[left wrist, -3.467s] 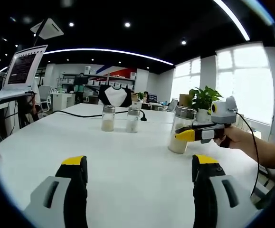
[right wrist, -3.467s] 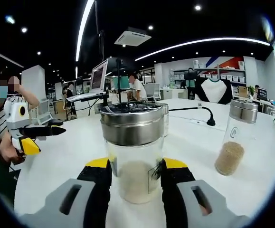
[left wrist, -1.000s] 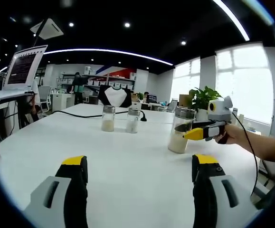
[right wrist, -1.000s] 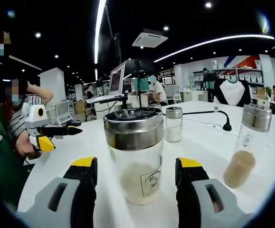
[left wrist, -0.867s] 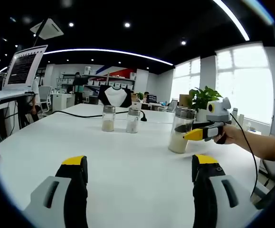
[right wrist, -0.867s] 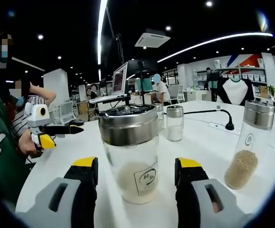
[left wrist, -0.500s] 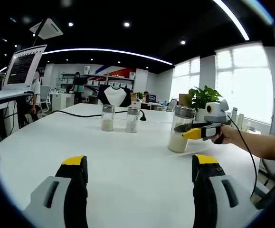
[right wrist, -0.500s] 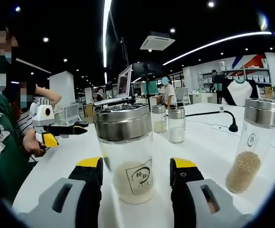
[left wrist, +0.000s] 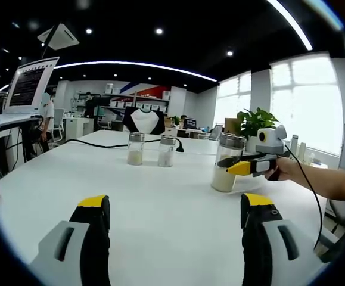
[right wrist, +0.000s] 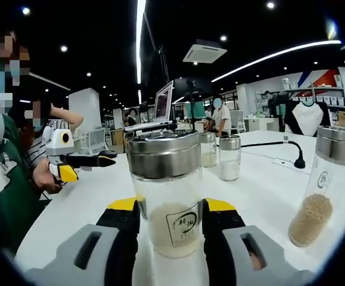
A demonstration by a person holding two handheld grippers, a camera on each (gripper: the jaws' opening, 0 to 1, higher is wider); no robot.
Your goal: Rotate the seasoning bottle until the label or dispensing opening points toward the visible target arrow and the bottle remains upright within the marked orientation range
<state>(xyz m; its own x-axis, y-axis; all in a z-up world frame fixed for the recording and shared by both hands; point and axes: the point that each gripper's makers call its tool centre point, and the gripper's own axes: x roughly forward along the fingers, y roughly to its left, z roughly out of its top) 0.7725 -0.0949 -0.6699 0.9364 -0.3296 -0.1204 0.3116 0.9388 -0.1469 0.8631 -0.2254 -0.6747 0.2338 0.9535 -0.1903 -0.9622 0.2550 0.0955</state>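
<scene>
The right gripper (right wrist: 171, 210) clamps an upright clear glass seasoning bottle with a steel lid (right wrist: 165, 196) at 6 o'clock on the white table (right wrist: 261, 185), label facing the camera. The left gripper (left wrist: 175, 208) hangs wide open, holding nothing.

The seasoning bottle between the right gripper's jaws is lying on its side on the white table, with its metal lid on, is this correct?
Not quite. In the right gripper view the seasoning bottle stands upright on the white table, not on its side. The rest holds: its metal lid is on, and the right gripper has its jaws on either side of it.
</scene>
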